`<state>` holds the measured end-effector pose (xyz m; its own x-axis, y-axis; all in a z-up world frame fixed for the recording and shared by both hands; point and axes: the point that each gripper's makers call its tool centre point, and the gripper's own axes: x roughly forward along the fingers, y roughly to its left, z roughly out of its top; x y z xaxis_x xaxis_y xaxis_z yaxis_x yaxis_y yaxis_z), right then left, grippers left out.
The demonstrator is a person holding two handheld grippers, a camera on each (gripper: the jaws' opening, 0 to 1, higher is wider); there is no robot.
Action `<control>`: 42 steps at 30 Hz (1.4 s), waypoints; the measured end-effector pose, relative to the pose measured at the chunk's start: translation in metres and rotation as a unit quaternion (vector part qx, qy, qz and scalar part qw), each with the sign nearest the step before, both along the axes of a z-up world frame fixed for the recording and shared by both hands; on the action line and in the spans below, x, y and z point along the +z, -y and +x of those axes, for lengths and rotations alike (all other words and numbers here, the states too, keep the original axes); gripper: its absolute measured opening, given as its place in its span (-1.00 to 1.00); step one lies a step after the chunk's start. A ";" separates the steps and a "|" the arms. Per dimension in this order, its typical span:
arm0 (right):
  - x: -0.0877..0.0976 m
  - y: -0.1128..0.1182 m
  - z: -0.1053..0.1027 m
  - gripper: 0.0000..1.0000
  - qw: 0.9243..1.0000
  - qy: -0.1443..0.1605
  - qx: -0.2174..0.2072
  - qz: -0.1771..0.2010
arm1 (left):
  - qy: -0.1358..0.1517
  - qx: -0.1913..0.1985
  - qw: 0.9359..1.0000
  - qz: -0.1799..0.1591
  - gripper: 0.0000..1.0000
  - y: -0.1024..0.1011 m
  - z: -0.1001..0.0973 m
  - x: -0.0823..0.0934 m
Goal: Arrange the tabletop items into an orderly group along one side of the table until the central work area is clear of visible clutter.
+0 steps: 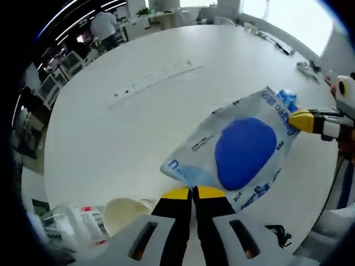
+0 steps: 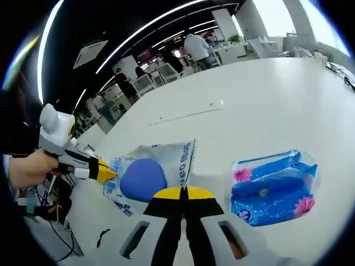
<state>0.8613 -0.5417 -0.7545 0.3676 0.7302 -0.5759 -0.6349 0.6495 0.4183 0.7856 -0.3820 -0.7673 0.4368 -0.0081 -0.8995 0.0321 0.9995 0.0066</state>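
Two claws (image 1: 192, 192) (image 2: 181, 192) clamped on opposite edges of the blue-and-white pouch (image 1: 238, 149).

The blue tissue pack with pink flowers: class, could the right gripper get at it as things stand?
Probably not at once. The right gripper is shut on the silver pouch, so it must let go first. Otherwise the tissue pack lies close beside it on bare table, nothing between.
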 end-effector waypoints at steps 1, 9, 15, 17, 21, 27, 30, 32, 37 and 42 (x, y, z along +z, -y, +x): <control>-0.002 0.000 0.002 -1.00 1.000 -0.001 -0.001 -0.001 | -0.001 0.001 1.000 -0.001 -1.00 -0.001 0.000 -0.002; -0.019 -0.005 0.007 -1.00 1.000 0.001 0.016 -0.021 | -0.015 -0.008 1.000 0.016 -1.00 -0.007 0.007 -0.016; -0.025 -0.009 0.002 -1.00 0.998 0.013 0.035 -0.044 | -0.030 -0.018 0.999 0.041 -1.00 -0.013 0.006 -0.025; -0.028 -0.012 0.004 -1.00 0.998 0.014 0.040 -0.045 | -0.040 -0.056 0.995 0.077 -1.00 -0.017 0.006 -0.026; -0.035 -0.016 0.003 -1.00 0.997 0.010 0.047 -0.053 | -0.052 -0.082 0.990 0.105 -1.00 -0.017 0.005 -0.030; -0.039 -0.014 0.004 -1.00 0.997 0.011 0.052 -0.059 | -0.053 -0.073 0.991 0.101 -1.00 -0.019 0.005 -0.032; -0.041 -0.015 0.002 -1.00 0.996 0.010 0.056 -0.062 | -0.053 -0.074 0.990 0.105 -1.00 -0.020 0.007 -0.032; -0.040 -0.014 0.002 -1.00 0.996 0.012 0.058 -0.065 | -0.057 -0.087 0.987 0.121 -1.00 -0.020 0.007 -0.032; -0.043 -0.016 0.006 -1.00 0.996 0.011 0.061 -0.067 | -0.058 -0.081 0.987 0.128 -1.00 -0.018 0.003 -0.029; -0.045 -0.015 0.006 -1.00 0.996 0.007 0.059 -0.067 | -0.057 -0.090 0.985 0.136 -1.00 -0.018 0.001 -0.028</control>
